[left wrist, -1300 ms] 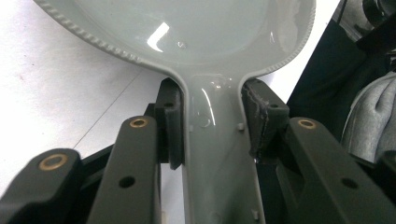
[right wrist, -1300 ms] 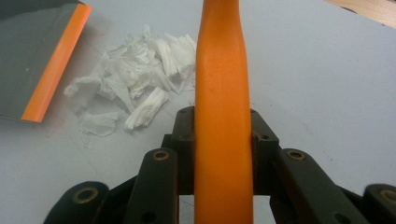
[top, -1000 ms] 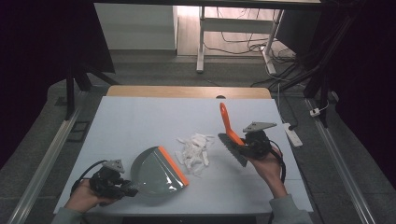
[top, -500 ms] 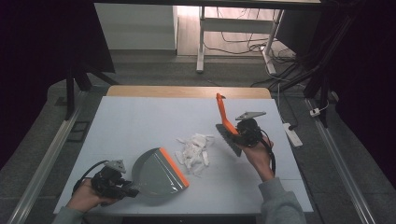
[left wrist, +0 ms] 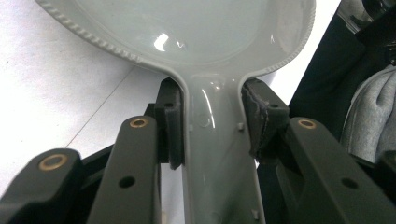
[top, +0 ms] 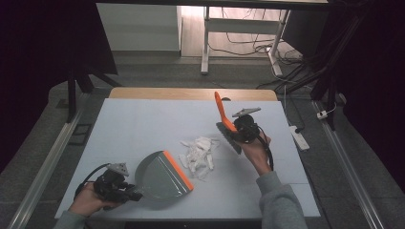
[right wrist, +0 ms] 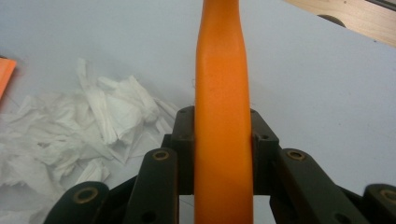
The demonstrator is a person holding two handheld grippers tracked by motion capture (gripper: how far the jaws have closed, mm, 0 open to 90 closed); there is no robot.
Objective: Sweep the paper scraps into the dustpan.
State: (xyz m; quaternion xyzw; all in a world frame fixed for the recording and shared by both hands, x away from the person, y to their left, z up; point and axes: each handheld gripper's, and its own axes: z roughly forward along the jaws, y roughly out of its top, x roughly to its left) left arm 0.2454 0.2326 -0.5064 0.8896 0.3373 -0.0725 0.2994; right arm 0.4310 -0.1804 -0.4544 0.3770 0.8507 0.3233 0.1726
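— On the pale table (top: 143, 124), why does the grey dustpan (top: 160, 175) sit with its orange lip (top: 177, 170) turned toward the heap of torn white paper (top: 198, 153)?

— So the scraps can be pushed straight in, I'd judge. The lip lies flat on the table, just beside the near edge of the heap, and the pan's mouth faces it.

— And who holds it there?

— The left gripper (left wrist: 212, 123). Its jaws are clamped on the dustpan's grey handle, one pad on each side of the neck where the handle meets the pan; the left gripper view shows both pads pressing against it. The hand (top: 88, 200) rests low at the near left corner, which reads as bracing the pan.

— The brush?

— The brush (top: 228, 126) is on the far side of the heap, at its right, with the orange handle sloping up and away and the dark bristles just beside the paper. That puts the scraps between brush and pan, which suits a sweep toward the lip.

— How is it gripped?

— The right gripper (right wrist: 223, 149) is closed tight on the orange handle (right wrist: 223, 93), pads against both flanks, no gap showing.

— Any paper in the pan?

— None that I can see; the heap lies wholly on the table.
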